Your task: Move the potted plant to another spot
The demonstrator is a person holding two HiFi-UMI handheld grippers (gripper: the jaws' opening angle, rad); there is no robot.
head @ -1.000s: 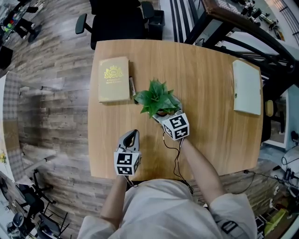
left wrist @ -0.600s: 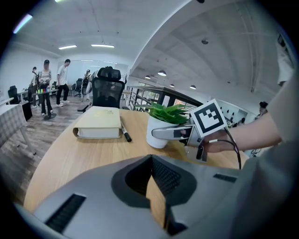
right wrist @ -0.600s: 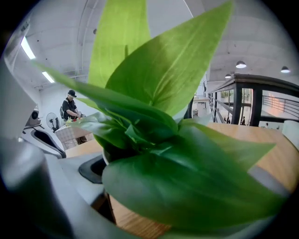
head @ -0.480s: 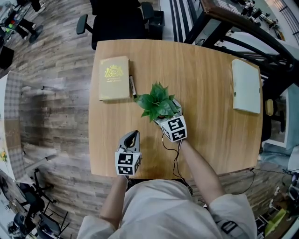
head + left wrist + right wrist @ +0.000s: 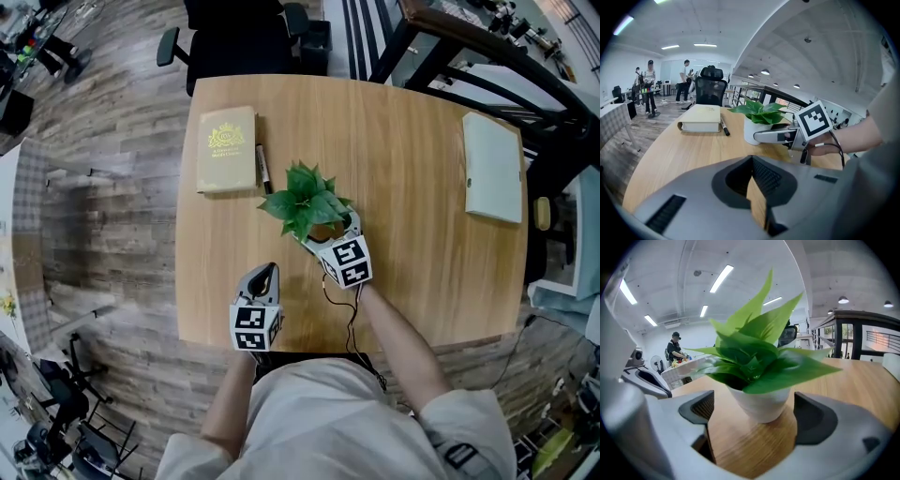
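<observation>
The potted plant (image 5: 302, 199), green leaves in a small white pot, stands near the middle of the wooden table (image 5: 412, 131). My right gripper (image 5: 325, 229) reaches in from the near side, its jaws on either side of the pot and shut on it. In the right gripper view the pot (image 5: 759, 397) fills the space between the pads. The left gripper view shows the pot (image 5: 752, 132) low over the table with the right gripper (image 5: 773, 136) along it. My left gripper (image 5: 266, 275) rests near the table's front edge, shut and empty (image 5: 752, 171).
A cream book (image 5: 226, 150) lies at the back left, a black pen (image 5: 263, 170) beside it. A pale green notebook (image 5: 493, 169) sits near the right edge. A black office chair (image 5: 239, 37) stands behind the table. People stand far off (image 5: 649, 77).
The plant has shifted with my right gripper a little toward me and away from the book and pen. The left gripper has stayed put.
</observation>
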